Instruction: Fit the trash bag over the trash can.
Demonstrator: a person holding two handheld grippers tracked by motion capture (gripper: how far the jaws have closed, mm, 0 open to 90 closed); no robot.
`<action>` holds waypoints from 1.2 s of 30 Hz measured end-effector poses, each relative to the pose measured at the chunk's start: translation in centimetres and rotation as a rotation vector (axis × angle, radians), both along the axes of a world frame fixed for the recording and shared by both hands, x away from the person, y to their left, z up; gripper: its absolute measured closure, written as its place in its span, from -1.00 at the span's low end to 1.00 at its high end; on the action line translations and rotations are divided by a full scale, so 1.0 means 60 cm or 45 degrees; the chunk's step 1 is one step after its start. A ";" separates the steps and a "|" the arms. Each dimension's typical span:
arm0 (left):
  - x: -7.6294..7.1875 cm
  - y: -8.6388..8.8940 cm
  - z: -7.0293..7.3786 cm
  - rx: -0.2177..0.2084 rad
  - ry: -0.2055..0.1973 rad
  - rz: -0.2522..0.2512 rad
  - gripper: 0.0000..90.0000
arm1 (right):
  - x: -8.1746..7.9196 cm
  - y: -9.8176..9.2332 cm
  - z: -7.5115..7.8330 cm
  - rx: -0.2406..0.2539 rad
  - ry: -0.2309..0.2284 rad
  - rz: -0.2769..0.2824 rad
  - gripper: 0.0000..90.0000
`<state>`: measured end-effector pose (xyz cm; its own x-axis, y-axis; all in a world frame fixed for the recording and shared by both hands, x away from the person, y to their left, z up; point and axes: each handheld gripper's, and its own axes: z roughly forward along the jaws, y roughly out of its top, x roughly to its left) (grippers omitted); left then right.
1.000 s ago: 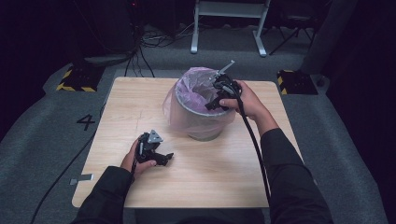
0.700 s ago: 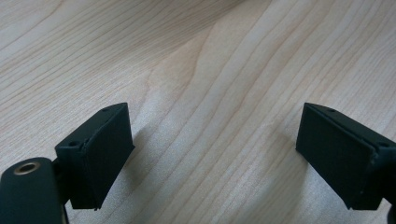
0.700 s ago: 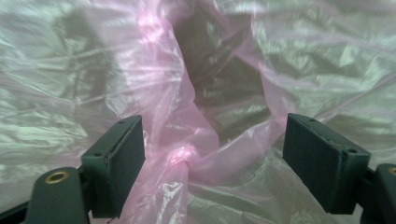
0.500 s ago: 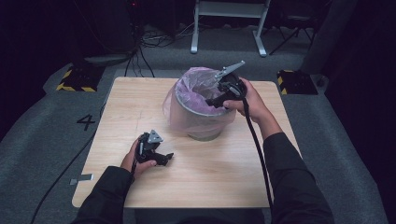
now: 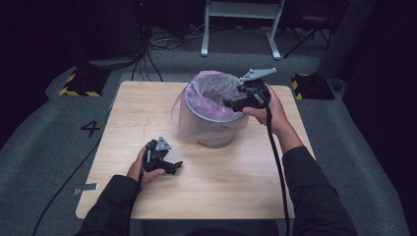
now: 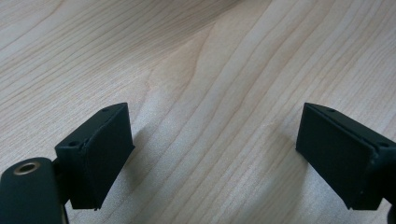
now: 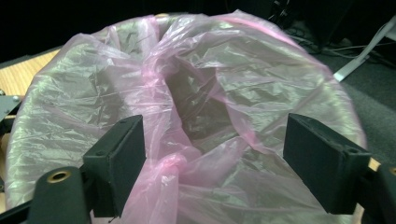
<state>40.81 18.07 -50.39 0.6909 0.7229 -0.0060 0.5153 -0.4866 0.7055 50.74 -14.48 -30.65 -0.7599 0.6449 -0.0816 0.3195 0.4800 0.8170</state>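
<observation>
Nearly lined: pink bag (image 5: 211,101) draped over the bin (image 5: 215,135).
Right gripper (image 5: 230,104) gapes above rumpled plastic; left gripper (image 5: 173,166) rests spread, empty, on the table (image 5: 236,182).

Dark studio: floor cables (image 5: 162,42), hazard-striped blocks (image 5: 78,83)

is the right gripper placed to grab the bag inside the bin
Probably yes. The right gripper is open at the rim of the bin, and the pink bag lies bunched between and beyond its jaws with nothing else in front. The left gripper rests on the table, well clear.
</observation>
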 end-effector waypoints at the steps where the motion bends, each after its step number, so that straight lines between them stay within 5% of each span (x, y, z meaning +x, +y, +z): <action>1: 0.000 0.000 0.000 0.000 0.000 0.000 -0.76 | -0.002 -0.003 0.000 -0.005 -0.002 -0.002 -0.53; 11: 0.000 0.000 0.000 0.000 0.001 0.000 -0.76 | -0.026 -0.025 -0.001 -0.009 -0.094 -0.041 -0.43; 23: 0.000 0.000 0.000 0.000 0.001 0.000 -0.76 | -0.053 -0.081 0.003 0.041 -0.126 -0.059 -0.47; 36: 0.000 0.000 0.000 0.000 0.001 0.000 -0.76 | -0.083 -0.115 -0.016 0.024 -0.156 -0.057 -0.50</action>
